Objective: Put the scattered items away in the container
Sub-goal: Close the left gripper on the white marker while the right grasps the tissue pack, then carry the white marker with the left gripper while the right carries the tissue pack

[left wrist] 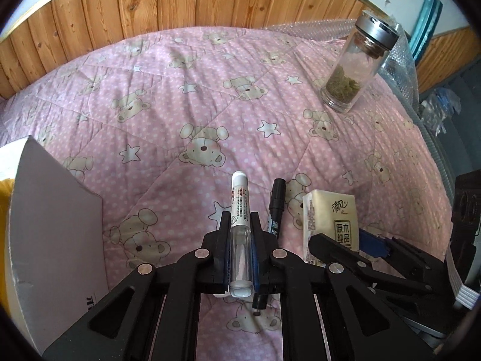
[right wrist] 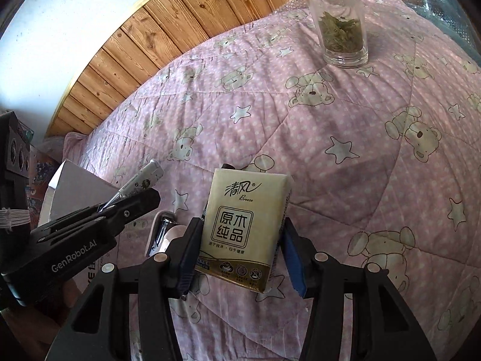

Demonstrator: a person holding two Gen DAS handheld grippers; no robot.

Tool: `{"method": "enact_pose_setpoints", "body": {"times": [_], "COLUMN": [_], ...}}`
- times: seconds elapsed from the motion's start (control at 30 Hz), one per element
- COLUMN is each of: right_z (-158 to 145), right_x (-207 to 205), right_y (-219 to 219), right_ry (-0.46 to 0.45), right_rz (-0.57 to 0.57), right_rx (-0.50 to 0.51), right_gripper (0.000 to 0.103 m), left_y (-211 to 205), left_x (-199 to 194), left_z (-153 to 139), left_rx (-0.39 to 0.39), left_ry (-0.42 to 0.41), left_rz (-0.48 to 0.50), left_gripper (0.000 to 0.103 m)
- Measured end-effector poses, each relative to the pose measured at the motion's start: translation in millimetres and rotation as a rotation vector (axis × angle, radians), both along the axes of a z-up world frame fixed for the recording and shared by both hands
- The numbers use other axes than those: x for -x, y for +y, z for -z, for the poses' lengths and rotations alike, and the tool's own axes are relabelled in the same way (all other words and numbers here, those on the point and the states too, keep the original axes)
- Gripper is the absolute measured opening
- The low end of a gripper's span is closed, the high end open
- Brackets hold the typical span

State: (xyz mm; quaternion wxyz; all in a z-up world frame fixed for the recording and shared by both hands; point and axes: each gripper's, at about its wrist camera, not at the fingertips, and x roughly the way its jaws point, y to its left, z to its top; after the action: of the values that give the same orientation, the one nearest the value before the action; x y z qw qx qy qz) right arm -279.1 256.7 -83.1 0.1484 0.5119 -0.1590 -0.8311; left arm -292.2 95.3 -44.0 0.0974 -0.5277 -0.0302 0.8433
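- While the left gripper (left wrist: pixel 240 222) has its fingers clamped tight on a clear-barrelled white pen (left wrist: pixel 239 234), the pen's long axis runs straight ahead along the fingers, cap end forward.
- The grey box (left wrist: pixel 54 210), likely the container, stands just to the left of that gripper, so the left hand is the nearer one.
- The right gripper (right wrist: pixel 240 249) has its fingers spread wide on either side of the tissue pack (right wrist: pixel 245 228); whether the pads press it I cannot tell.
- A black marker (left wrist: pixel 275 207) lies on the bed between pen and pack.
- A pink bear-print quilt (left wrist: pixel 186 96) covers the bed; a glass tea bottle (left wrist: pixel 357 63) stands far off, wood panelling (left wrist: pixel 180 3) behind.
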Motion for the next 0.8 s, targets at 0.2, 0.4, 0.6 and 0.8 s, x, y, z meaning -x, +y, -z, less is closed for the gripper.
{"method": "enact_pose_setpoints", "body": {"times": [0.2, 0.4, 0.6, 0.8], "right_z": [-5, -5, -6, -9], "right_x": [-20, -42, -61, -85], "right_y": [-9, -9, -5, -2], "right_ry": [0.019, 0.025, 0.026, 0.035], "right_rz": [-0.037, -0.051, -0.046, -0.048], "right_rx": [0.008, 0.016, 0.017, 0.018], "right_gripper": [0.05, 0.048, 0.047, 0.047], "left_y": [1, -5, -15, -23], "left_x": [-31, -61, -86, -108], "left_z": [-17, -30, -43, -55], "left_rx": [0.007, -0.002, -0.018, -0.051], "left_ry": [0.014, 0.032, 0.048, 0.062], "left_rz": [-0.016, -0.03, -0.049, -0.057], "left_gripper": [0.01, 0.01, 0.01, 0.01]}}
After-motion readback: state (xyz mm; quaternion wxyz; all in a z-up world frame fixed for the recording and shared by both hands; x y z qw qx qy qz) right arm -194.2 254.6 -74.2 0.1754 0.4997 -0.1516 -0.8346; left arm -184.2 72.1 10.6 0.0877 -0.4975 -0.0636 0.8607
